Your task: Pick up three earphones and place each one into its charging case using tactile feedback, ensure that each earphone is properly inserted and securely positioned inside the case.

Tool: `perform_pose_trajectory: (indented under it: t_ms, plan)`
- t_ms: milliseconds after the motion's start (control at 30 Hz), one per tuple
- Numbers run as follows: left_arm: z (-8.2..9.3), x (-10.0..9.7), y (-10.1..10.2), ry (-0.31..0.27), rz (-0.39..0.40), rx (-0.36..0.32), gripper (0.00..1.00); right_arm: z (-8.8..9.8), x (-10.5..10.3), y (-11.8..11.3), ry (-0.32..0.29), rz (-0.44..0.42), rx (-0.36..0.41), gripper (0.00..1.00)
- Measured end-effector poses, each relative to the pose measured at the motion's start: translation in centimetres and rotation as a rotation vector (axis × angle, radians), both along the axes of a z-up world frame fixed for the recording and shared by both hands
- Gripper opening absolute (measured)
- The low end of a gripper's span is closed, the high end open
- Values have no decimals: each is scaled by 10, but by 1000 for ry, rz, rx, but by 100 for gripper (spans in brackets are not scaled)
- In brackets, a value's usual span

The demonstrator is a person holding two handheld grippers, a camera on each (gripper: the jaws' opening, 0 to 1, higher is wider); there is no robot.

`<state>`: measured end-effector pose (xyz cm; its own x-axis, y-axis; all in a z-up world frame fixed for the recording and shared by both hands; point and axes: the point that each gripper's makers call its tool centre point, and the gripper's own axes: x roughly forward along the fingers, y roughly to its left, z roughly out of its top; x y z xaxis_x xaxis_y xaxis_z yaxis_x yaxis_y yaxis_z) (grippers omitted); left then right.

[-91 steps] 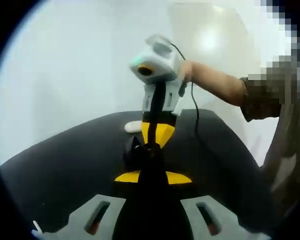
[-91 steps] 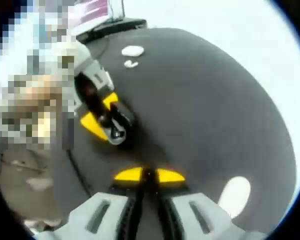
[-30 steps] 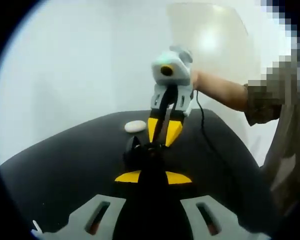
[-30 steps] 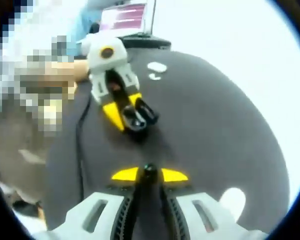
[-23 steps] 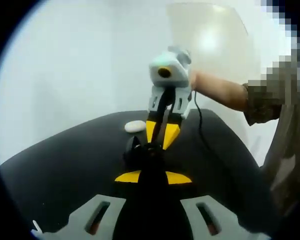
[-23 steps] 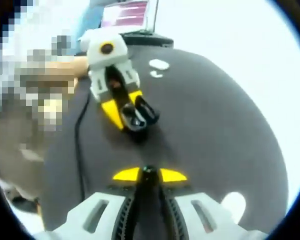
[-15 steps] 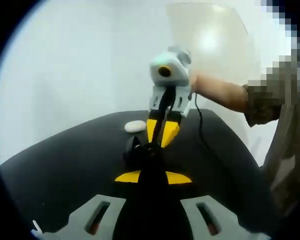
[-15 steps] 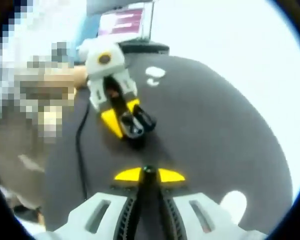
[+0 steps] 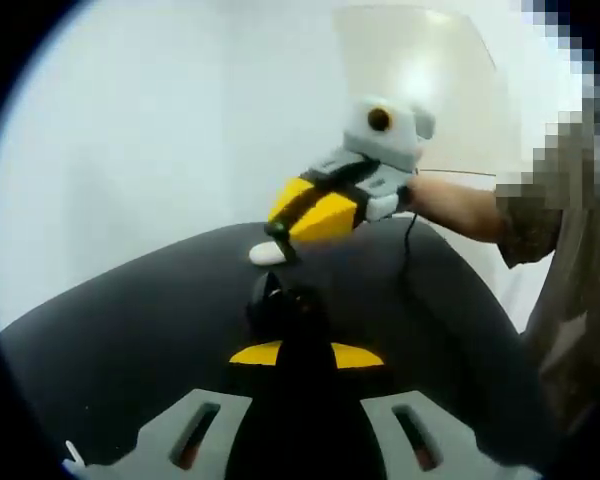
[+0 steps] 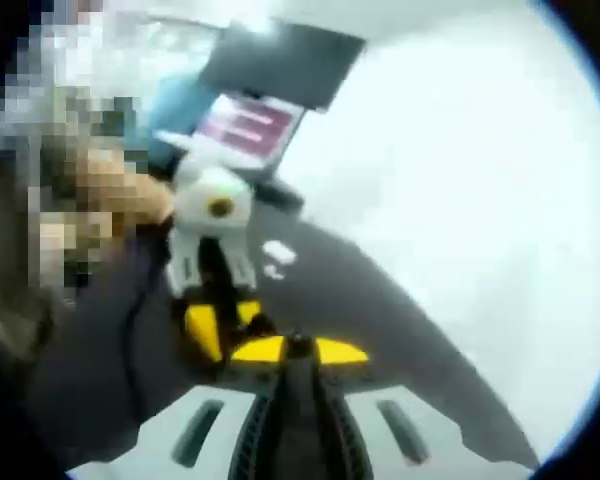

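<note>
My left gripper (image 9: 305, 353) is shut on an open black charging case (image 9: 278, 305), held just above the black table (image 9: 130, 320). My right gripper (image 9: 292, 216) enters from the right, tilted sideways above and behind the case, shut on a small black earphone (image 9: 278, 233) at its yellow tips. In the right gripper view the right gripper (image 10: 298, 350) pinches that earphone (image 10: 298, 344), and the left gripper (image 10: 220, 325) stands just beyond with the black case (image 10: 261, 326) in its jaws.
A white oval case (image 9: 268, 253) lies at the table's far side; it (image 10: 279, 252) has a small white piece (image 10: 272, 271) beside it. A laptop (image 10: 260, 125) stands behind the table. A person's forearm (image 9: 455, 205) reaches in from the right.
My right gripper rose from directly over the black case and rolled sideways, still holding the earphone. Its view tilted upward. The left gripper and case stayed still.
</note>
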<state>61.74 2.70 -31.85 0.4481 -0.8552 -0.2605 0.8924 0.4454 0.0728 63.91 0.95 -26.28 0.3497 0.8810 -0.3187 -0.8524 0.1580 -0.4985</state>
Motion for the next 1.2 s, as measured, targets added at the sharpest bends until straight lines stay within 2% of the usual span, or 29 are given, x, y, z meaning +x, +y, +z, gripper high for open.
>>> perform_pose_trajectory:
  t_ms: [67, 133, 167, 233, 400, 533, 600, 733, 767, 1200]
  plan:
    - [0, 0, 0, 1, 0, -1, 14, -4, -2, 2, 1, 10, -7, 12]
    - [0, 0, 0, 2, 0, -1, 14, 1, -1, 2, -56, 13, -6, 12]
    - [0, 0, 0, 2, 0, -1, 14, 2, -2, 2, -63, 10, -3, 12]
    - [0, 0, 0, 2, 0, -1, 14, 11, -1, 3, -155, 14, -14, 12]
    - [0, 0, 0, 2, 0, -1, 14, 18, -12, 8, -361, 47, -118, 12]
    - [0, 0, 0, 1, 1, -1, 14, 13, -15, 10, -470, 50, -209, 12]
    - [0, 0, 0, 2, 1, -1, 14, 6, -15, 10, -495, 59, -261, 12]
    - [0, 0, 0, 1, 1, 0, 14, 0, -16, 11, -549, 74, -316, 12]
    - [0, 0, 0, 1, 1, -1, 14, 0, -15, 11, -578, 73, -334, 12]
    - [0, 0, 0, 2, 0, -1, 14, -8, -14, 8, -664, 119, -456, 12]
